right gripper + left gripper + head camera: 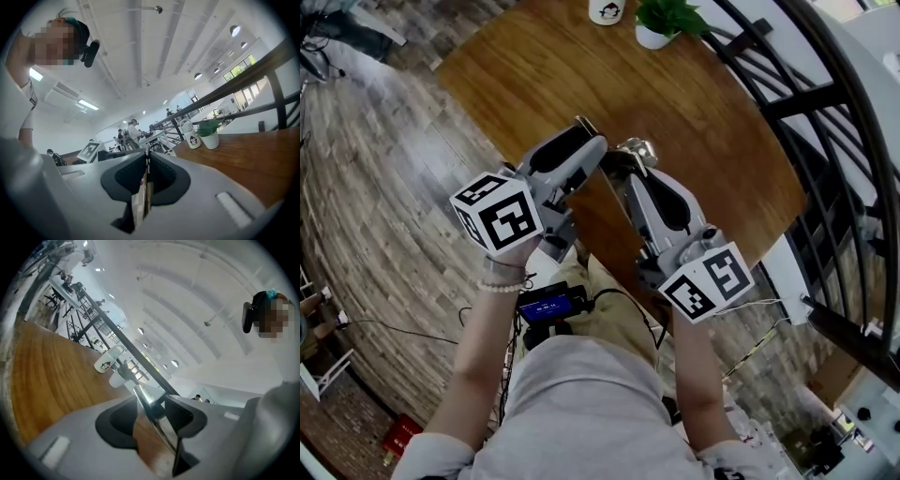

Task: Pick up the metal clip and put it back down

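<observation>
Shirt [572, 412] nearest, the person holds the right gripper [146, 161] pinched tight on the clip [140, 206] and the left gripper [152, 404] apparently clamped on its other leaf, above the near edge of the table [703, 112], so pickup looks done and only setting it down remains.

A wooden table [703, 112] fills the upper centre of the head view. At its top edge stand a white mug [606, 9] printed with a cartoon figure and, just to the right, a leafy green plant [670, 14] in a white pot. A black metal railing [797, 101] sweeps down the right side. Wood-plank flooring [375, 206] covers the left, crossed by a thin black cable [394, 328]. A small blue-lit device [546, 307] glows at lower centre, and a red box [401, 436] sits at lower left. In the right gripper view, people [127, 131] stand in the background, left of centre.
</observation>
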Available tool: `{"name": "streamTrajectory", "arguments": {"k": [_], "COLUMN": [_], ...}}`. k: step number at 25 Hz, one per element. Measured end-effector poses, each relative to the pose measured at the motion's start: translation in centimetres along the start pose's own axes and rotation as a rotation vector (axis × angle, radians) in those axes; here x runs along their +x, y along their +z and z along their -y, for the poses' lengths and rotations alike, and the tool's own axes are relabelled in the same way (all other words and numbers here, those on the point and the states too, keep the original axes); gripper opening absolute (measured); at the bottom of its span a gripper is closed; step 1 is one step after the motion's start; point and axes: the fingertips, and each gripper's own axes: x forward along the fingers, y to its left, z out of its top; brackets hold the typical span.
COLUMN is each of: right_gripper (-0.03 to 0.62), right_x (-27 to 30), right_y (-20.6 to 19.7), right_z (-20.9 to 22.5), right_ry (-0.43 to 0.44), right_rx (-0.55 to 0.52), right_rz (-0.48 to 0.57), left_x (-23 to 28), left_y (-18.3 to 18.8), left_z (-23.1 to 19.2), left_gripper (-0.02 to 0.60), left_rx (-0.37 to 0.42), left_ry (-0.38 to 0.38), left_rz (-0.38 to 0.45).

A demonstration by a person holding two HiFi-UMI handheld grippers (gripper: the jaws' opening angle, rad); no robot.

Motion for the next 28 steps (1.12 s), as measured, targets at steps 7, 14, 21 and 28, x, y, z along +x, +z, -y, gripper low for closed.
{"name": "streamTrajectory", "arguments": {"k": [7,14,21,28], "right_gripper": [0.051,0.051,0.051,0.051], "right_x": [-0.6,-0.3,-0.1,0.3], "right_y": [-1.6,-3.7,-5.7,-7.6], "right_z": [2.4,3.8,5.2,6.6], "right_ry": [-0.019,-0.029,-0.033,-0.039], "right_rx": [0.046,0.083,0.129,0.156], "right_rz": [-0.035,-0.069,-0.095,-0.129], "left_x": [1.6,1.9,2.2,2.7], "left_y": [-2.5,-4.4,-6.3,-8.0], "left_z": [-1.3,-3.2,-4.9,-6.8], "left_gripper": [0.183,0.183,0.184,0.185], "left_rx": [-0.039,-0.072,-0.091,-0.102], "left_ry": [0.026,0.062,0.103,0.153], "left_rz": [-0.027,-0.054,-0.078,-0.109]}}
